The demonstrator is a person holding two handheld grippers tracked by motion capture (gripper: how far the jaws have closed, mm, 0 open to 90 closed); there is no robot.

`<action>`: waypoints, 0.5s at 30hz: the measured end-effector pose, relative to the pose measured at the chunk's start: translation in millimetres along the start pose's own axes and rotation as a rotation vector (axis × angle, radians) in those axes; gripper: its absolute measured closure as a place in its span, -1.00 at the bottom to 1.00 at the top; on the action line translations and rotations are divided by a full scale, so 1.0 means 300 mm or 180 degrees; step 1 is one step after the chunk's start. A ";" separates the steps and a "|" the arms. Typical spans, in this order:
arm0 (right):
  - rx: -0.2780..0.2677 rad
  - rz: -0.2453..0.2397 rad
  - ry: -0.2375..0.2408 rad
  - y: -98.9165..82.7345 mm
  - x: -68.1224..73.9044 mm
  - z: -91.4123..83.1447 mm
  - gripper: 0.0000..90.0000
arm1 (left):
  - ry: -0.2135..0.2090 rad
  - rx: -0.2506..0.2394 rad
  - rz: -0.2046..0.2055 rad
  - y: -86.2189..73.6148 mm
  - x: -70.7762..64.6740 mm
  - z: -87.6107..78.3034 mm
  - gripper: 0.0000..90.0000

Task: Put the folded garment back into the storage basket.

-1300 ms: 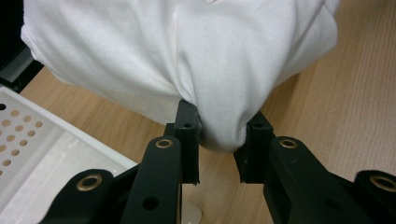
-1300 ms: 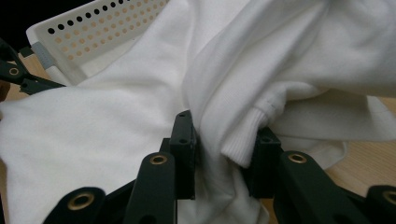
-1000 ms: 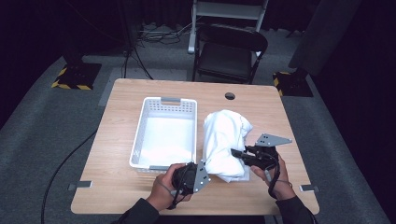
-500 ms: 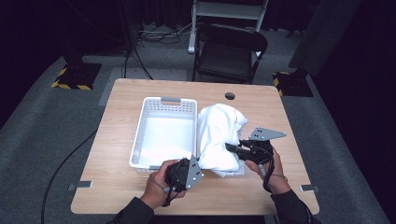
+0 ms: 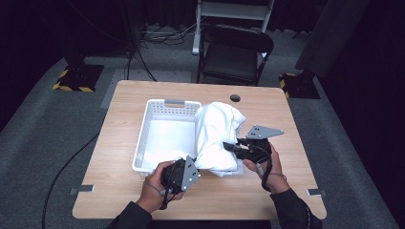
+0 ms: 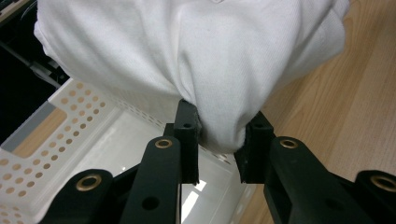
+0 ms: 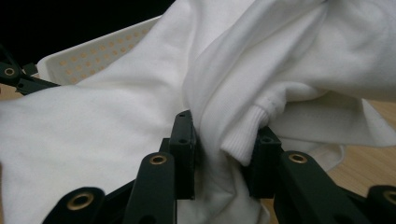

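Both grippers, left point(image 5: 187, 168) and right point(image 5: 233, 147), clamp the white garment point(image 5: 217, 133). It hangs over the basket point(image 5: 168, 104) wall; lowering it inside looks left.

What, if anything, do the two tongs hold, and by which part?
Both grip the white garment: the left tongs pinch a bunched fold at its lower edge, the right tongs a ribbed cuff.

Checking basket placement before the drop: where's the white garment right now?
In the high view the white garment is bunched over the right rim of the white basket, clamped between the left gripper and the right gripper.
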State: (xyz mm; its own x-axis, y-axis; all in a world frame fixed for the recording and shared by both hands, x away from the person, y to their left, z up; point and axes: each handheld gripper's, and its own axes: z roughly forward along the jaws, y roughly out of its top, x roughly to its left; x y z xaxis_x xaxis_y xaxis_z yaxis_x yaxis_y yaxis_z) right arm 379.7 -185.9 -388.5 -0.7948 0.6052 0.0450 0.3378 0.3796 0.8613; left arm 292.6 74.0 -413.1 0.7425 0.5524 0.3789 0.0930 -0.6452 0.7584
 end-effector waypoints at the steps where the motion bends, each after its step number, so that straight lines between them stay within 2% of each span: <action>1: 0.0004 -0.0006 0.0002 0.003 0.001 0.005 0.53 | 0.0012 0.0006 -0.0018 -0.004 0.003 -0.003 0.62; 15: 0.0033 -0.0042 0.0070 0.050 0.032 0.083 0.52 | 0.0118 0.0082 -0.0087 -0.049 0.051 -0.044 0.62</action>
State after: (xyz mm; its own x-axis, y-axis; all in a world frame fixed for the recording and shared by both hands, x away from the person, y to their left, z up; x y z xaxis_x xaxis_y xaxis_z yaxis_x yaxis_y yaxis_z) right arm 389.5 -157.1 -387.9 -0.8101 0.5846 0.0449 0.3324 0.3949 0.8565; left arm 293.9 98.9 -411.5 0.7145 0.5889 0.3778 0.1305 -0.6427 0.7550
